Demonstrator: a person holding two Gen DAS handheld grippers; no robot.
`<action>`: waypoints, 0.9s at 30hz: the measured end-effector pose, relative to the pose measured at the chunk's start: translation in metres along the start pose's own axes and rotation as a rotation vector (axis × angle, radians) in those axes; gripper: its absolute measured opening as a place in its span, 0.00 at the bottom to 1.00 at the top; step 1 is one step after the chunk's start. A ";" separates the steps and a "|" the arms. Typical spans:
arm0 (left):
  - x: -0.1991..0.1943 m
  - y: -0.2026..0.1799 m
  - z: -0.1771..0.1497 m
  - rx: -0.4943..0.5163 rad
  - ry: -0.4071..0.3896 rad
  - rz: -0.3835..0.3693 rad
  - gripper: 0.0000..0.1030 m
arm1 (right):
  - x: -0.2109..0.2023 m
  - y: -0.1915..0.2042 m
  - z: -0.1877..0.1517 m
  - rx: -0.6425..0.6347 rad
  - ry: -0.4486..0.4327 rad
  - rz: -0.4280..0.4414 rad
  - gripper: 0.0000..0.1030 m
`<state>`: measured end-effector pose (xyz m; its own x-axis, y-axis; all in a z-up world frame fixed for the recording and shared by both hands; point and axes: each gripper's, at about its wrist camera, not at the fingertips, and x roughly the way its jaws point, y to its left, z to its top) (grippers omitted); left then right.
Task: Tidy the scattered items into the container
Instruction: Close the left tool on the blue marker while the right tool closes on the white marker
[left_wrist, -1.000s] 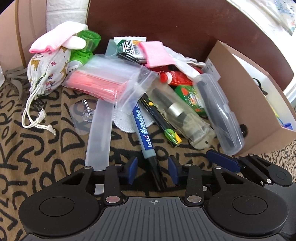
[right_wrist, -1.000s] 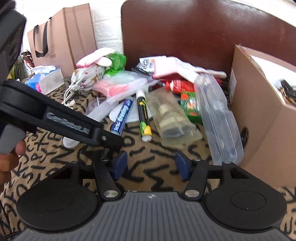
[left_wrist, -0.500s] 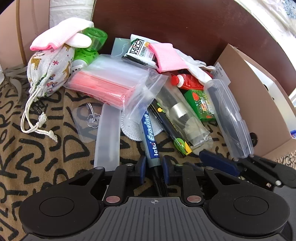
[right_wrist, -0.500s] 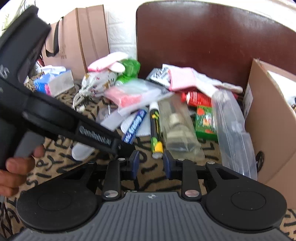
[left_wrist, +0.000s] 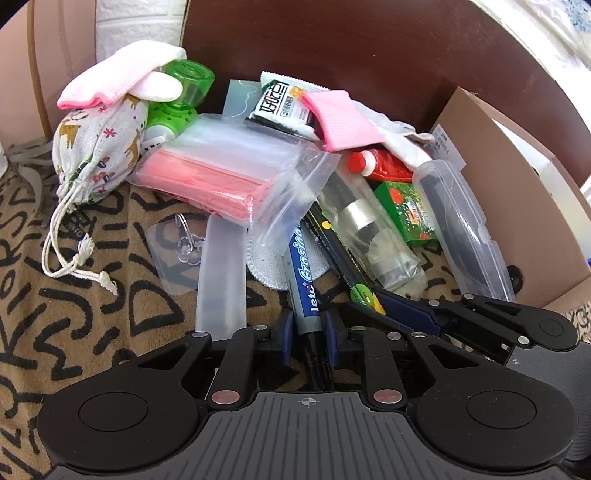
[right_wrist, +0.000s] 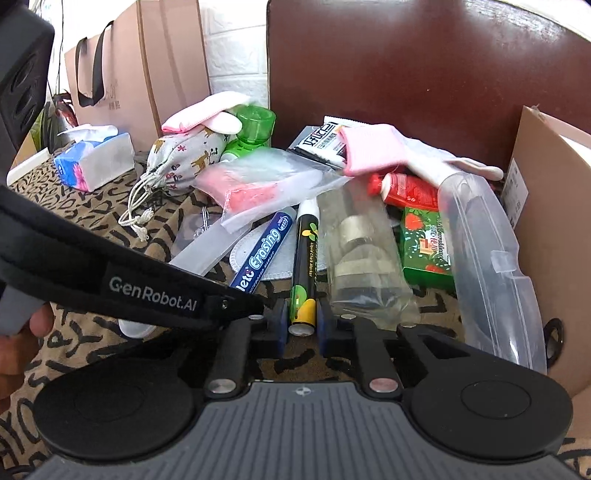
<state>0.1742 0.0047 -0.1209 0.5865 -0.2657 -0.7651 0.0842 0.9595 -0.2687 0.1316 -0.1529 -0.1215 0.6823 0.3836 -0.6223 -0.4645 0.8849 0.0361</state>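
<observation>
Both pairs of jaws, apart a second ago, now clamp markers: left gripper (left_wrist: 309, 336) on the blue whiteboard marker (left_wrist: 301, 273), right gripper (right_wrist: 301, 325) on the black chalk marker (right_wrist: 306, 258). Both markers lie on the patterned cloth (left_wrist: 92, 295), long axes pointing away into the clutter, hemmed by a zip bag (left_wrist: 236, 177) and clear case (right_wrist: 487, 258). Cardboard box (right_wrist: 546, 236) stands right, just beside the case.

We see a patterned cloth (left_wrist: 74, 295) under everything, tan with black scribbles | a dark brown chair back (right_wrist: 424, 74) stands upright behind the pile | a pink paper bag (right_wrist: 147, 62) with black handles stands at the far left by a white brick wall (right_wrist: 229, 40)
</observation>
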 end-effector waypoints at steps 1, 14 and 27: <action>0.000 0.000 0.000 0.002 0.001 0.001 0.16 | -0.002 -0.001 0.000 0.004 0.005 0.003 0.18; -0.030 -0.022 -0.031 0.078 0.067 -0.020 0.16 | -0.057 -0.007 -0.029 0.062 0.084 0.015 0.17; -0.077 -0.047 -0.078 0.173 0.132 -0.062 0.19 | -0.122 0.000 -0.077 0.082 0.154 0.022 0.18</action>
<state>0.0624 -0.0273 -0.0947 0.4660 -0.3237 -0.8235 0.2608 0.9396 -0.2217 0.0047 -0.2196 -0.1061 0.5750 0.3632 -0.7331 -0.4261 0.8979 0.1105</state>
